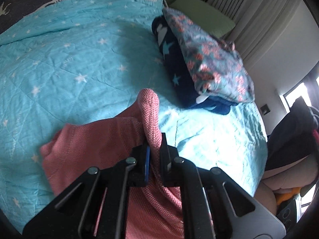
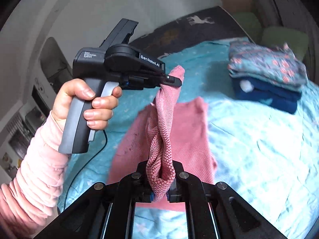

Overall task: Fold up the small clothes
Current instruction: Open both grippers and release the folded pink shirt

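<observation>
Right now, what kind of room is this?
Most likely a bedroom. There is a bed under a blue star-print quilt, a green pillow by the curtains, and a stack of folded clothes on the quilt.

Each camera rides on its own gripper, looking steeply down along the fingers, close above the bed [image 1: 79, 49]. The right wrist view also faces the left gripper [image 2: 175, 80] from nearby. Both share the folded stack [image 1: 199, 65] and pink garment [image 1: 95, 139].

Turquoise star-print quilt [image 1: 69, 59] over bed, grey curtains [image 1: 249, 6], bright window [image 1: 295, 95]
</observation>
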`<state>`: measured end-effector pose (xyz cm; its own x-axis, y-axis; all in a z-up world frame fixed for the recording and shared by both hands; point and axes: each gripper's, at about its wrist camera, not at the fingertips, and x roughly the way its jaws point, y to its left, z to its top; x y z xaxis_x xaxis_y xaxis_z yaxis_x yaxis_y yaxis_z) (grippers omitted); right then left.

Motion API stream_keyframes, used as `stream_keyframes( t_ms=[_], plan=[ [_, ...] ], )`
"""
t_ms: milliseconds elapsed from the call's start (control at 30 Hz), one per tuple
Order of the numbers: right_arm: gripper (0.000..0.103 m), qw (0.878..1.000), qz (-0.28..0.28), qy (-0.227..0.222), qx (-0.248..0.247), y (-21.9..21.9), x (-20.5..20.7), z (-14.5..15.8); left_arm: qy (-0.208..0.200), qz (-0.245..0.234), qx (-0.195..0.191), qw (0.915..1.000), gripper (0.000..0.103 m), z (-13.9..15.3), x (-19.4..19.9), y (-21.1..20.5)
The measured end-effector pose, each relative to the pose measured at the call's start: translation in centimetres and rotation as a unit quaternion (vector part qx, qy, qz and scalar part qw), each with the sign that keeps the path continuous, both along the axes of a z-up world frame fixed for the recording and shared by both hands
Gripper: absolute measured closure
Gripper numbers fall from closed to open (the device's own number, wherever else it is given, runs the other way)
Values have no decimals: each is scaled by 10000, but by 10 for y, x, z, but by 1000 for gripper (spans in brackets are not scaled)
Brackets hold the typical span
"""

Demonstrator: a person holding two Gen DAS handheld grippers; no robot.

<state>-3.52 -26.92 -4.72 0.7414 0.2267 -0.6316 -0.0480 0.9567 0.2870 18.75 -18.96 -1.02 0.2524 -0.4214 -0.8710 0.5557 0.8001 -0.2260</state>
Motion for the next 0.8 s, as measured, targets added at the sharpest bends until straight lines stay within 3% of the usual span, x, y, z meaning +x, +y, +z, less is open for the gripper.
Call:
stream_keyframes(
  t_ms=[100,233,367,467,567,667,800],
  plan=[
    [96,9995,-47,252,163,-12,-3,-16,178,-35,151,9997,92,-15,1,-12],
    [92,9984,-12,504,258,-19,-3,-30,213,-60,3,9998,85,-11,-1,-16],
    [81,9980,-63,571,265,-31,-6,-37,-98,49,-339,9994,54,10,-6,-2],
    [78,9979,-121,507,372,-41,-16,-34,-371,235,-396,9983,52,21,-13,21],
    [59,9985,-357,403,113,-53,-20,-30,-722,302,-138,9968,51,22,-30,46],
    [57,9984,-411,376,-74,-59,-23,-24,-950,336,143,9948,48,12,-55,76],
    [56,9986,-291,452,-27,-60,-17,-18,-1057,655,164,9921,41,2,-79,120]
  ],
)
